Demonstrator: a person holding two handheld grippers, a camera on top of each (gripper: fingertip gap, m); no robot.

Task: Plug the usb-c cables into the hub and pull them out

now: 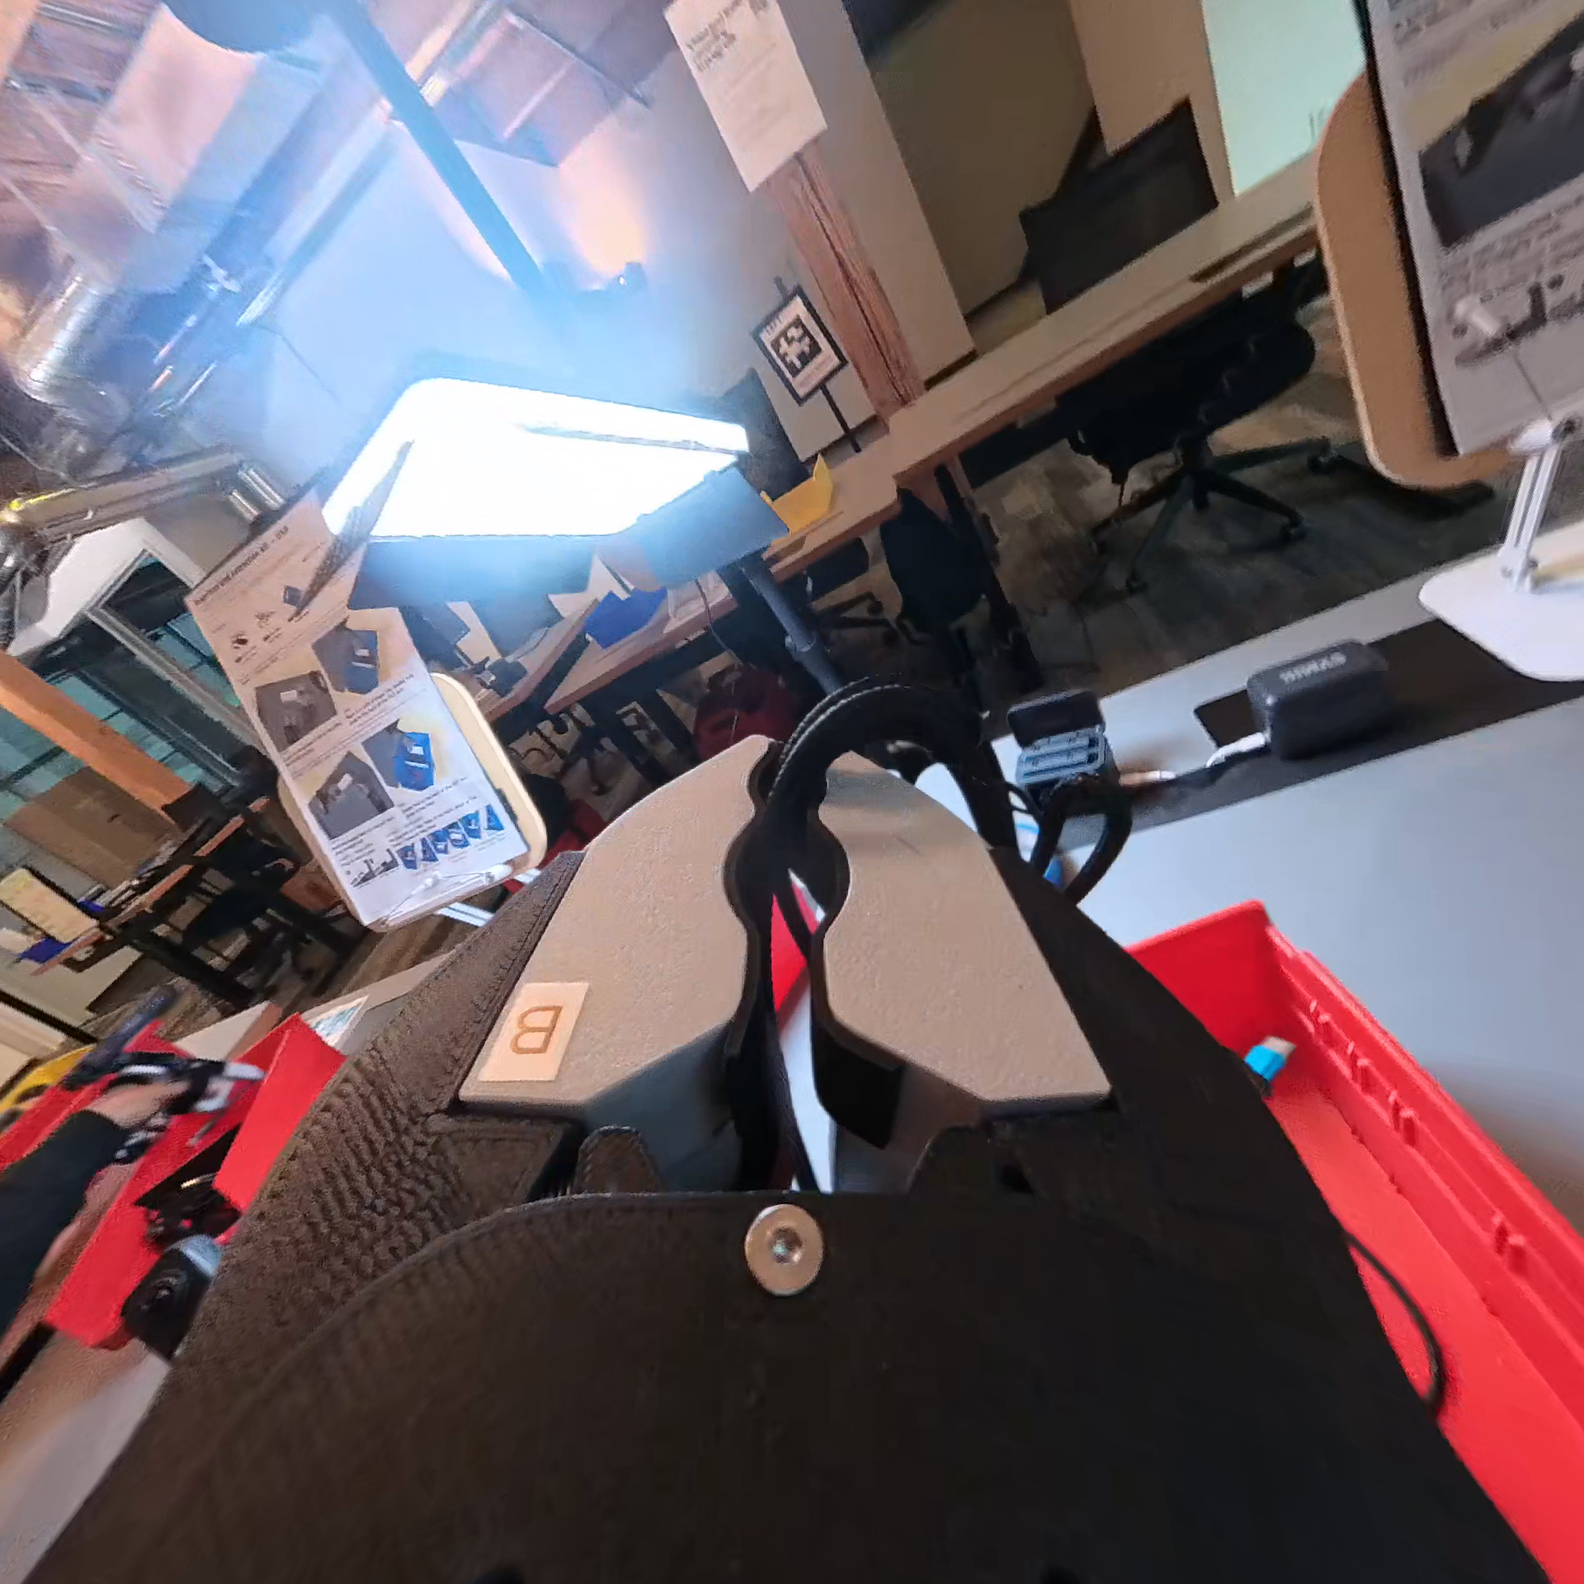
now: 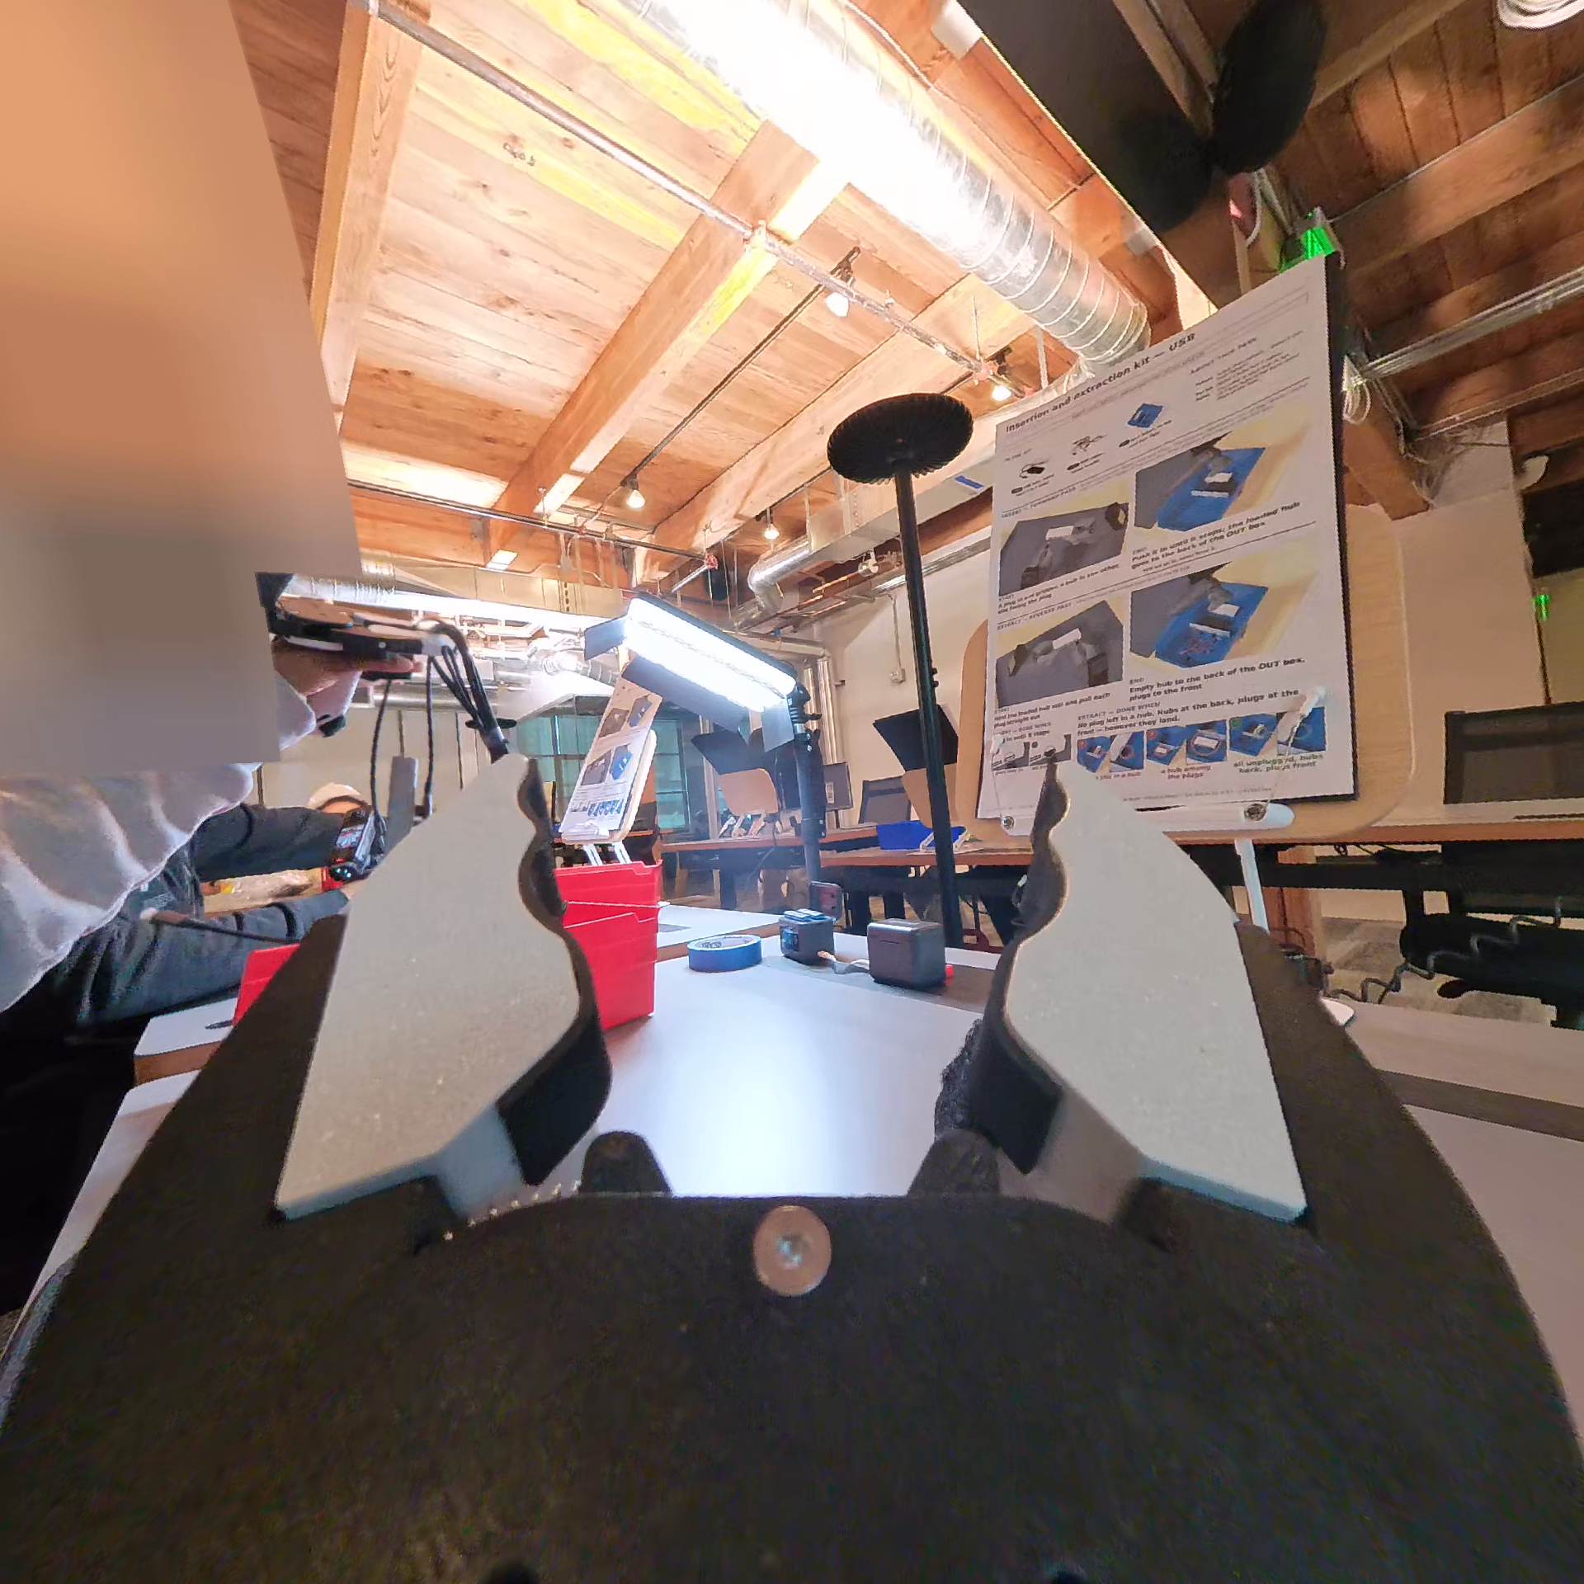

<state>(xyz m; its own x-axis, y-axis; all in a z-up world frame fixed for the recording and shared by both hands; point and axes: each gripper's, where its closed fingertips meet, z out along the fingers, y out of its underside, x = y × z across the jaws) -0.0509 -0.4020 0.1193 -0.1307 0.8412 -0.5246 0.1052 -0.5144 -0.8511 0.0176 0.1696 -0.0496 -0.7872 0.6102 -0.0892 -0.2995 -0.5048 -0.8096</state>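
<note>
In the left wrist view my left gripper is shut on a bundle of black braided usb-c cables. The cables run up through the narrow gap between the grey fingers and loop over the right fingertip. It hangs over a red bin that holds a blue-tipped plug. In the right wrist view my right gripper is open and empty above the grey table. At upper left, a hand holds a flat black hub with black cables hanging from it.
Red bins stand left on the table, with a blue tape roll, a small device and a black cube behind. A black pole stand, an instruction board and a bright lamp panel rise beyond. A person's sleeve is at left. Tip to tip, the grippers are about 60 centimetres apart.
</note>
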